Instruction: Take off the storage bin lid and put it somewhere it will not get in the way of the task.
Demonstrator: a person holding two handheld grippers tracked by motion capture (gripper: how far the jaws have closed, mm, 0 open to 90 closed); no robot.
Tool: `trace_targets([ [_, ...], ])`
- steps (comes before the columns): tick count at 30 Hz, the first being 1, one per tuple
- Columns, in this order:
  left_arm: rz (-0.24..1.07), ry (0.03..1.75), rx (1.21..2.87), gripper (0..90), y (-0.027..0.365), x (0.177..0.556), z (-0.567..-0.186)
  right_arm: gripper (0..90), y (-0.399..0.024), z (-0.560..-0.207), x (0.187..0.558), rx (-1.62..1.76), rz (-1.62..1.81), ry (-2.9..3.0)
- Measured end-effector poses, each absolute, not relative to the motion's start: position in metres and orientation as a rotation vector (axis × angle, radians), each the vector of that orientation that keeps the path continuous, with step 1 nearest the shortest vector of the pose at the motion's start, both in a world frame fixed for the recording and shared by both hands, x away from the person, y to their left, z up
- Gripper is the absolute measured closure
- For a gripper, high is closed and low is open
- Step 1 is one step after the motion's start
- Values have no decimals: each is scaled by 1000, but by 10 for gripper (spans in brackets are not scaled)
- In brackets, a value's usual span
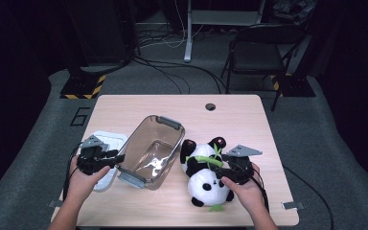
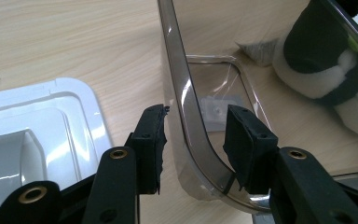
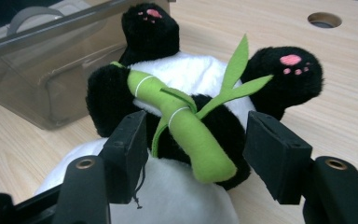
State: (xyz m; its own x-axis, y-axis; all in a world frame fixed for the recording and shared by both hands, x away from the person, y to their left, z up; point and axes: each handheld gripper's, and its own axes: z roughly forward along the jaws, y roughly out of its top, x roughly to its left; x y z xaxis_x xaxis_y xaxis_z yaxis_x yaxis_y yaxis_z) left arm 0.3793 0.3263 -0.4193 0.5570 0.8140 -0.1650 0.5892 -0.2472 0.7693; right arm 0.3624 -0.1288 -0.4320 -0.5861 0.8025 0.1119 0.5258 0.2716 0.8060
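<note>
A black-and-white plush panda [image 1: 206, 184] lies on its back on the table, hugging a green felt bamboo stalk [image 3: 182, 123]. My right gripper [image 1: 216, 168] reaches over it from the right. Its jaws are open with the bamboo and the panda's chest [image 3: 191, 74] between them, and the pads stand clear of the plush. A clear smoky plastic bin [image 1: 153, 151] sits to the panda's left. My left gripper [image 1: 117, 159] is at the bin's near left corner. In the left gripper view its open jaws straddle the bin's rim wall [image 2: 191, 135], with a gap on each side.
A white lid [image 1: 110, 141] lies flat left of the bin, under my left hand. The wooden table [image 1: 172, 108] has a round cable hole [image 1: 210, 106] at the back. A folding chair [image 1: 258, 52] and cables stand on the floor behind.
</note>
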Motion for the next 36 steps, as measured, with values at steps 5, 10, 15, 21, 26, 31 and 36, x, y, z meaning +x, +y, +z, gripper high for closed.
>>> trace_targets([
  [5,332,1128,1955,574,327,379,-419,370,-122,-438,369,1217,1179,2251],
  [10,331,1116,1965,568,324,378,-421,387,-116,-442,375,1239,1134,2262],
  [15,334,1110,1974,563,322,376,-421,529,-118,-447,377,1231,1163,2250],
  [21,329,1111,1971,563,322,376,-421,632,-117,-448,374,1197,1149,2223],
  [26,332,1111,1971,562,322,376,-421,662,-117,-445,373,1174,1152,2212],
  [31,327,1108,1969,563,322,377,-421,665,-123,-442,377,1173,1169,2198],
  [36,328,1109,1968,563,322,376,-421,664,-129,-434,385,1148,1157,2200],
])
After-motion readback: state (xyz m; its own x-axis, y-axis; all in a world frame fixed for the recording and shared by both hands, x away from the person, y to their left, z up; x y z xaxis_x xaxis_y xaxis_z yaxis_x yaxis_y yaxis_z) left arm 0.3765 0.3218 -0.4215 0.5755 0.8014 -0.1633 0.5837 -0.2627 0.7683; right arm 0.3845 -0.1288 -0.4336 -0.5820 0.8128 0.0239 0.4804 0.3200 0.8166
